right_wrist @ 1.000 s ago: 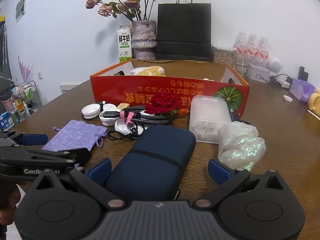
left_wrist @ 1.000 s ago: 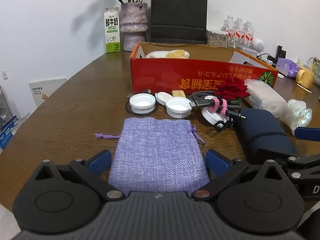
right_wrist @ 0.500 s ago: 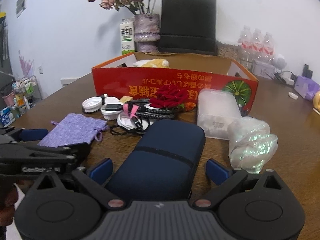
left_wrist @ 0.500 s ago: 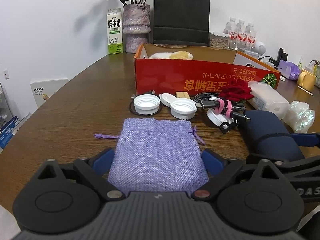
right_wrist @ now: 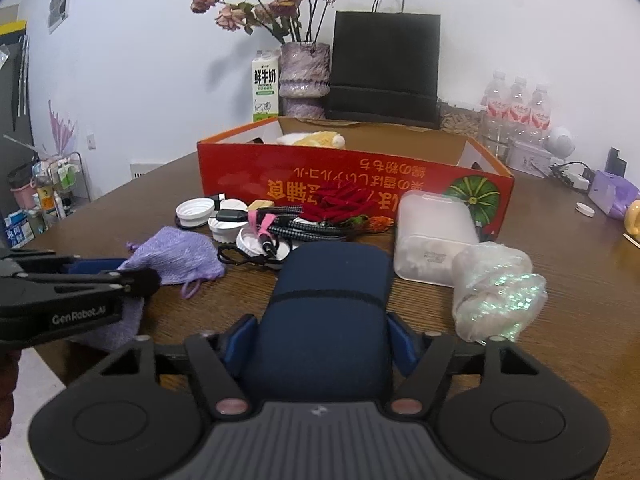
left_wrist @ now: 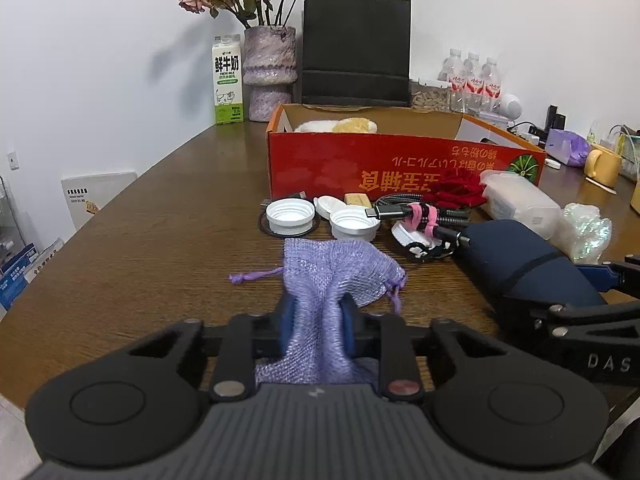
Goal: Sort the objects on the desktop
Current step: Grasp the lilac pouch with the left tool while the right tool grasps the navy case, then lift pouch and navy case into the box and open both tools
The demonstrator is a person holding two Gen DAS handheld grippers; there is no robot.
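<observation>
A purple woven pouch lies on the wooden table near the front edge. My left gripper is closing on the pouch's near end, and the cloth is bunched up between the pads. From the right wrist view the pouch and the left gripper sit at the left. A navy zip case lies lengthwise on the table. My right gripper is closing around its near end, blue pads against both sides. In the left wrist view the case and the right gripper are at the right.
An open red cardboard box stands behind with a plush toy inside. In front of it lie white caps, a cable bundle with a pink tie, a red fabric rose, a translucent plastic box and an iridescent wrapped bundle.
Both grippers' jaws have come together from wide open. The left now pinches the pouch, whose flat cloth has crumpled. The right now squeezes the navy case. Neither hand has shifted.
</observation>
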